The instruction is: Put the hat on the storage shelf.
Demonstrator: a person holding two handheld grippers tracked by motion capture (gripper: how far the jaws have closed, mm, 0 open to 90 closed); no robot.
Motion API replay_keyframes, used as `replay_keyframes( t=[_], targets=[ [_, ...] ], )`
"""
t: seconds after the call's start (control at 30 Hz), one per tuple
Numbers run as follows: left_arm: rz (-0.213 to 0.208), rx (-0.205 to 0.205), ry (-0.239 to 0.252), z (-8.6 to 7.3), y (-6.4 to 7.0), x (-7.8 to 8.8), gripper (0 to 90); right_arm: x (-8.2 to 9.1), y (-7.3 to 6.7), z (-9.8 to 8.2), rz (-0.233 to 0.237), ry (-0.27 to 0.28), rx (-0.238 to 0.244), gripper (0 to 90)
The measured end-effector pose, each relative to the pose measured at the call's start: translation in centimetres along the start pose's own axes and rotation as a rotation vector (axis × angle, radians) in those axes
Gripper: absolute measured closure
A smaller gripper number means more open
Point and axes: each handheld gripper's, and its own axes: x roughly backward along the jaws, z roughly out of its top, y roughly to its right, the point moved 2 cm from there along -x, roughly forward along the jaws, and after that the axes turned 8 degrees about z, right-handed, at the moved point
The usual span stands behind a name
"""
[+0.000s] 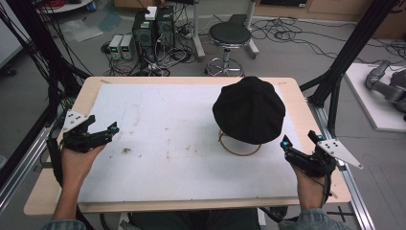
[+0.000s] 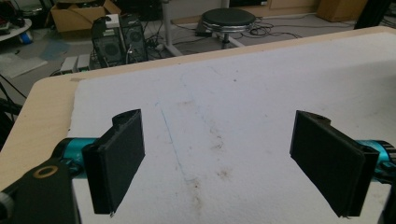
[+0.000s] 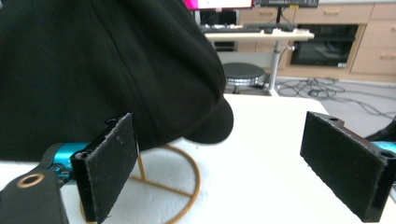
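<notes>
Denim-like sleeves enter at the bottom edge of the high view, each forearm ending in a hand that grips a two-jaw tool. Left gripper (image 1: 114, 128) lies at the left margin of the white mat (image 1: 158, 143), aimed toward the middle of the table; in the left gripper view its jaws stand wide apart with nothing between them, only stained mat showing in the gap. Right gripper (image 1: 298, 140) sits at the right margin of the mat, near the front-right corner of the table (image 1: 52, 189), aimed inward toward the hat stand. Its jaws are likewise fully parted and hold nothing; in the right gripper view the left pad stands in front of the ring base, without visible contact.

Just beyond the right gripper rests the black cap (image 1: 249, 110), draped over a thin gold wire stand (image 1: 239, 149). The stand's circular base lies flat on the mat, right of centre, and the cap's brim overhangs it on the near side, as the right gripper view shows from low down (image 3: 116, 70). Cap and right gripper are near each other but apart.

Farther off, past the table's far edge, a round black stool (image 1: 230, 36) stands on the floor, with computer towers (image 1: 153, 28) and loose cables to its left.
</notes>
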Motion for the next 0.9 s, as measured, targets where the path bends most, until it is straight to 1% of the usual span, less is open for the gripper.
replay_keyframes(
  t=[0.03, 0.07, 0.1, 0.23, 0.27, 0.4, 0.43, 0.6, 0.9],
  targets=[
    [0.001, -0.001, 0.0, 0.0, 0.0, 0.0, 18.0, 0.0, 0.1, -0.3, -0.001, -0.006, -0.004, 11.3],
    [0.001, 0.0, -0.001, 0.0, 0.0, 0.0, 18.0, -0.1, 0.4, -1.0, -0.006, -0.018, -0.016, 11.3],
    [0.0, -0.001, -0.001, 0.0, 0.0, -0.1, 18.0, -0.1, 0.4, -1.0, -0.006, -0.018, -0.016, 11.3],
    [-0.004, -0.003, 0.001, 0.1, 0.2, -0.2, 18.0, -0.1, 0.9, -2.2, -0.025, -0.037, -0.017, 11.3],
    [-0.008, -0.009, -0.001, 0.1, 0.2, -0.3, 18.0, 0.0, 1.1, -2.5, -0.027, -0.042, -0.024, 11.4],
    [-0.009, -0.006, 0.0, 0.0, 0.4, -0.6, 18.0, 0.1, 1.2, -2.7, -0.032, -0.048, -0.03, 11.4],
    [-0.009, -0.012, -0.002, 0.0, 0.4, -0.7, 18.0, 0.1, 1.2, -2.8, -0.037, -0.049, -0.026, 11.4],
    [-0.009, -0.013, -0.006, 0.0, 0.5, -0.9, 18.0, 0.1, 1.4, -3.2, -0.038, -0.06, -0.026, 11.4],
    [-0.009, -0.012, -0.005, 0.0, 0.6, -0.9, 18.0, 0.1, 1.4, -3.1, -0.037, -0.06, -0.021, 11.4]
  ],
)
